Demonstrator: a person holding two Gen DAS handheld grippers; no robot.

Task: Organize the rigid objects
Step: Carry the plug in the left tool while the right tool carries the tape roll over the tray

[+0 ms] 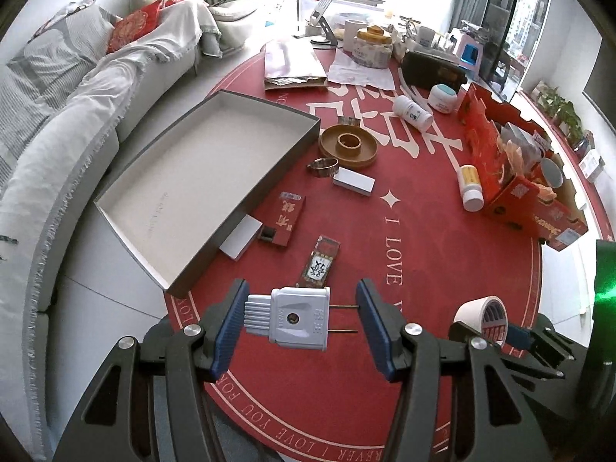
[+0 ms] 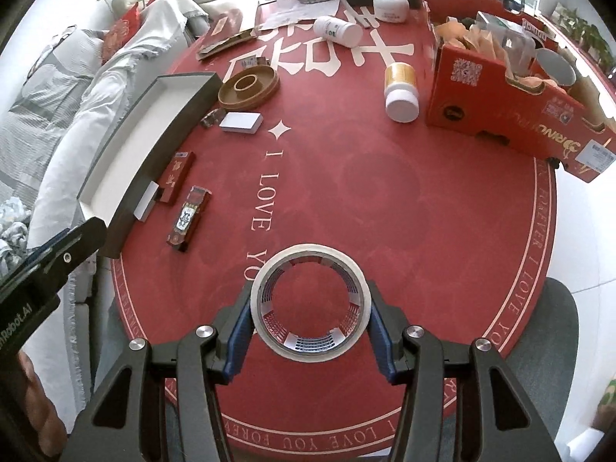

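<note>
Left hand: we're tilting the left gripper point(image 1: 300, 321) steeply down over the near edge of the red mat point(image 1: 442, 231), above the table.
Left claw: it's sitting about half open and clamped on a grey plug point(image 1: 294, 317). The ribbed end is pressing the left pad and the two prongs are reaching the right pad, so the plug is hanging crosswise between the fingers, clear of the mat.
Right hand: we're pointing the right gripper point(image 2: 311, 317) steeply down too, just beside the left one. From the left wrist view it's poking in at the lower right.
Right claw: it's fairly narrow and squeezing a tape roll point(image 2: 311, 306) from both sides. The roll's hole is facing the camera, so we're seeing mat right through it.
Box: the open grey box point(image 1: 269, 165) with the white inside is sitting on the left edge of the table, next to the sofa point(image 1: 57, 134), and we're not seeing anything in it.
Still on the mat: two red packs point(image 1: 285, 217) point(image 1: 320, 261) and a white block point(image 1: 240, 238) are lying just beside the box, and a round wooden dish point(image 1: 348, 146) is sitting near its far corner.
Farther right: two white bottles point(image 1: 412, 111) point(image 1: 471, 186) are lying on their sides near a red carton point(image 1: 531, 208).
</note>
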